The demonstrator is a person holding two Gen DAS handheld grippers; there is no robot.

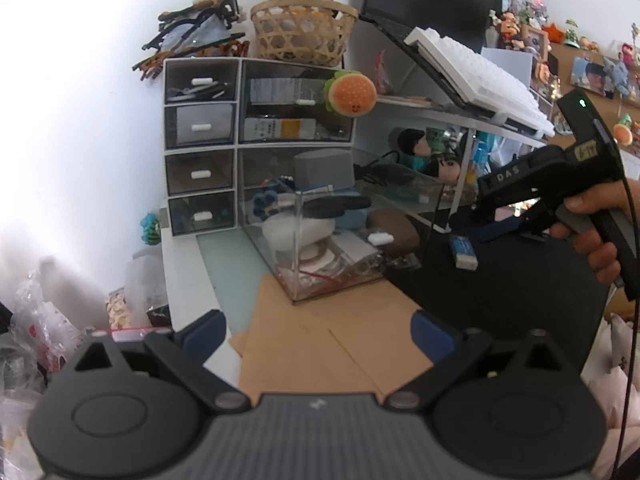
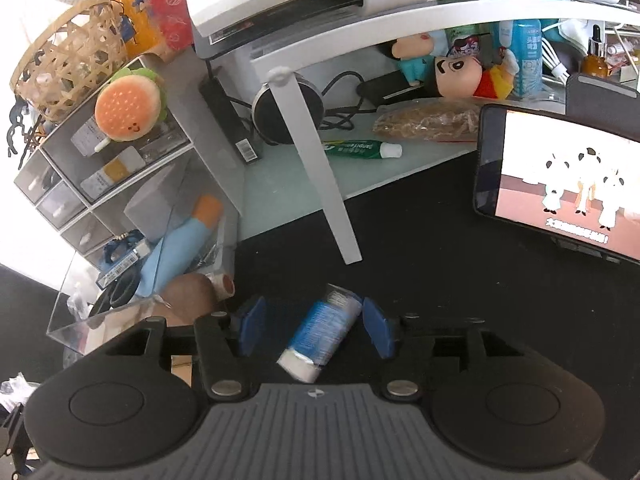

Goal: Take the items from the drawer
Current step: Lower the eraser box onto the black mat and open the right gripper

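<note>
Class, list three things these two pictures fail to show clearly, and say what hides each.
- Blue-and-white packet, right wrist view: print too small and blurred to read.
- Pulled-out clear drawer, left wrist view: items overlap, and reflections blur the lowest ones.
- Phone, right wrist view: right side cut off by the picture edge.

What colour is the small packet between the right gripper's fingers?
The packet is blue and white, clearest in the right wrist view.

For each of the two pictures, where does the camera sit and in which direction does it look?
Left wrist: on the left gripper, open, looking slightly down at the pulled-out clear drawer; the right gripper and a hand show.
Right wrist: on the right gripper, looking steeply down at the blue pack between open pads.
Shared: drawer, pack, burger plush, basket.
</note>
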